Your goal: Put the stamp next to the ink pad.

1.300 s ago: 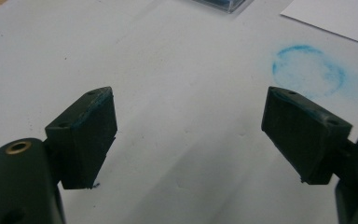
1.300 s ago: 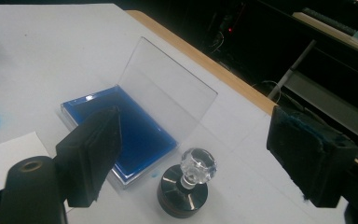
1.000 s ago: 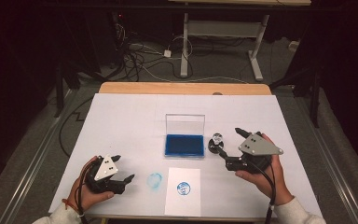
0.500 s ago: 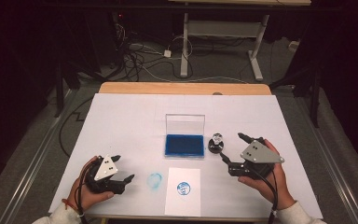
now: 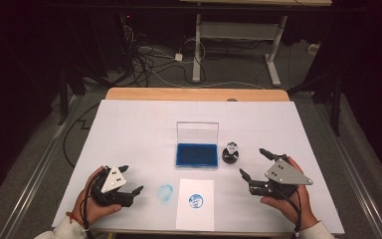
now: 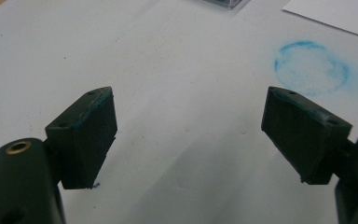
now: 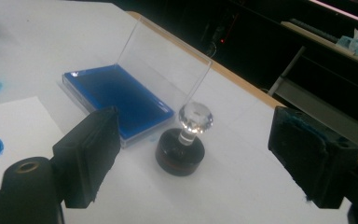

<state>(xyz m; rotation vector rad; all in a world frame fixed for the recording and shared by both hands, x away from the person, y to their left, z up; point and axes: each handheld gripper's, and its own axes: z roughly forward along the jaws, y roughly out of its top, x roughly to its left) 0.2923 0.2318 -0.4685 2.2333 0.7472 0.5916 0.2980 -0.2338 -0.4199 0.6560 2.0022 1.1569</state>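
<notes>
Two hand-held tools are hovering low over the white tabletop point(image 5: 129, 124): the right tool point(image 5: 256, 164) is gaping wide and gripping nothing, its jaws pointing toward the one black stamp point(image 5: 230, 154) with a clear knob, which is standing upright just right of the one open blue ink pad point(image 5: 197, 154) near the middle. The left tool point(image 5: 131, 180) is sitting at the near left, jaws likewise spread wide and empty. One sheet of paper point(image 5: 195, 204) bearing one blue round print is lying at the near edge, with one blue ring smudge point(image 5: 165, 192) just to its left.
</notes>
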